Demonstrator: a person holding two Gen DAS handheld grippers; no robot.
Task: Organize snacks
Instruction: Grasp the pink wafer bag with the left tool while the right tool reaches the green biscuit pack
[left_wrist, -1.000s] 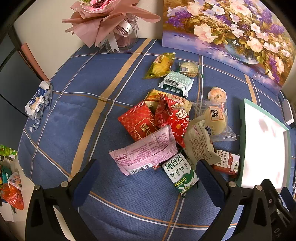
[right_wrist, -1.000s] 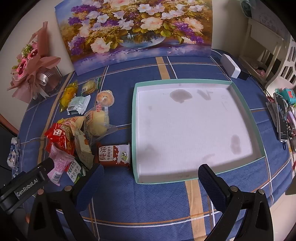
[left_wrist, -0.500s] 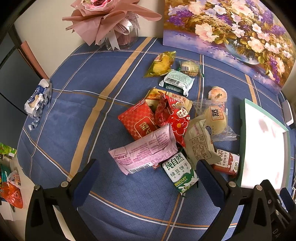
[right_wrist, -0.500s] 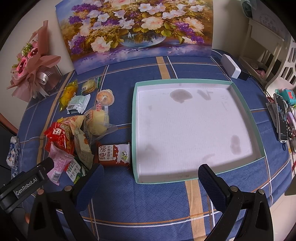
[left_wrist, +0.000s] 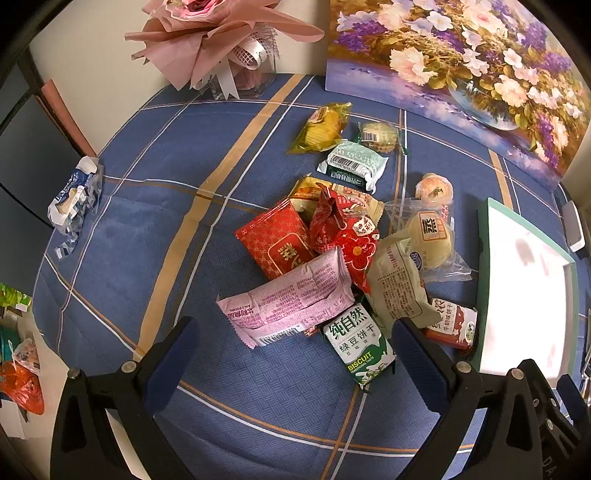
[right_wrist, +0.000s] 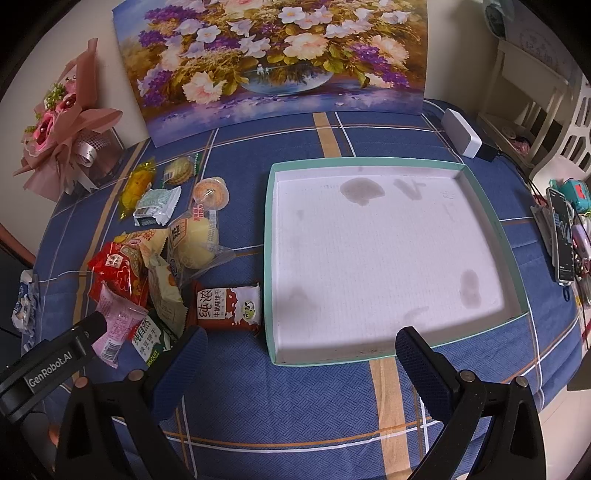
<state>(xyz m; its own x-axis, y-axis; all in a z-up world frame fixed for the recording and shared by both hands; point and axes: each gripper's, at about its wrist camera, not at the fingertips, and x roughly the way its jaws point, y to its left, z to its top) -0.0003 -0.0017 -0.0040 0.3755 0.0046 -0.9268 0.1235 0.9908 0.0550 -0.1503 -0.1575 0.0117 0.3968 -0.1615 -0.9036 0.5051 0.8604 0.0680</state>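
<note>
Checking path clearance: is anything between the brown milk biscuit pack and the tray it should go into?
Nothing visible. The brown milk biscuit pack lies right beside the tray, whose low near wall is the only thing to clear.

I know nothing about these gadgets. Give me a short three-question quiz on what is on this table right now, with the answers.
1. True or false: the tray already holds a snack.
2. Which packet lies nearest the tray's left wall? A) pink packet B) brown milk biscuit packet C) yellow packet
3. Fill in: both the left gripper and the right gripper hold their jaws ____.

Key: 1 false, only stains show on its white floor. 2 B. 3 open, with nothing between them.
</note>
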